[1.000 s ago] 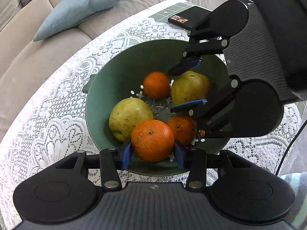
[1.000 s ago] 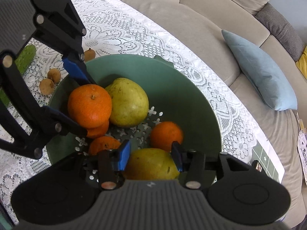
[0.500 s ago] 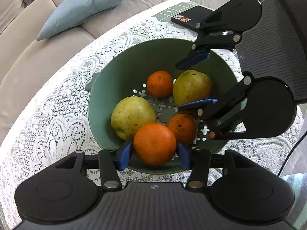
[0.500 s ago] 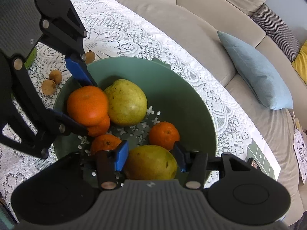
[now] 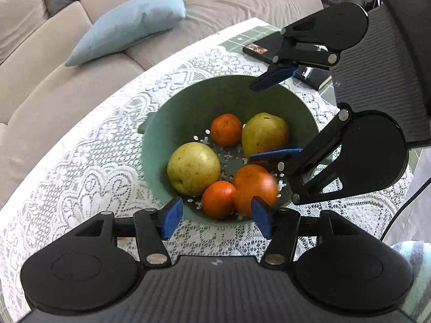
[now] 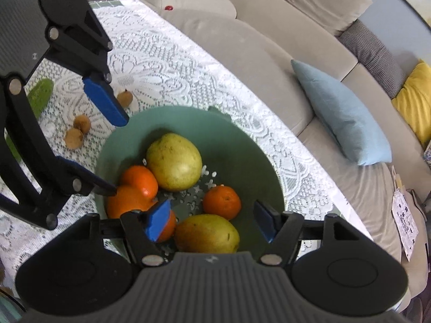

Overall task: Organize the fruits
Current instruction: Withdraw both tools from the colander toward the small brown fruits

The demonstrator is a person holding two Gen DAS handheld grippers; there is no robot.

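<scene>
A green colander bowl (image 5: 172,113) (image 6: 242,140) on the lace tablecloth holds two yellow-green pears (image 5: 194,168) (image 5: 265,134) and several oranges (image 5: 226,129). My left gripper (image 5: 217,221) hovers over the bowl's near rim. Its jaws are opening, with nothing pressed between the blue pads. Just beyond them a blurred orange (image 5: 258,187) rests on the other fruit. My right gripper (image 6: 211,222) is also opening above a pear (image 6: 207,232) that lies free in the bowl. Each gripper shows in the other's view: the right gripper (image 5: 269,115) and the left gripper (image 6: 107,148).
Three small brown fruits (image 6: 80,121) and a long green vegetable (image 6: 40,95) lie on the cloth beside the bowl. A dark flat object (image 5: 258,49) sits near the table's far edge. Beyond the table stands a beige sofa with a light blue cushion (image 5: 129,29).
Both grippers opened and lifted away from the bowl. The orange left the left gripper's pads and dropped among the fruit. The pear came free of the right gripper's pads.
</scene>
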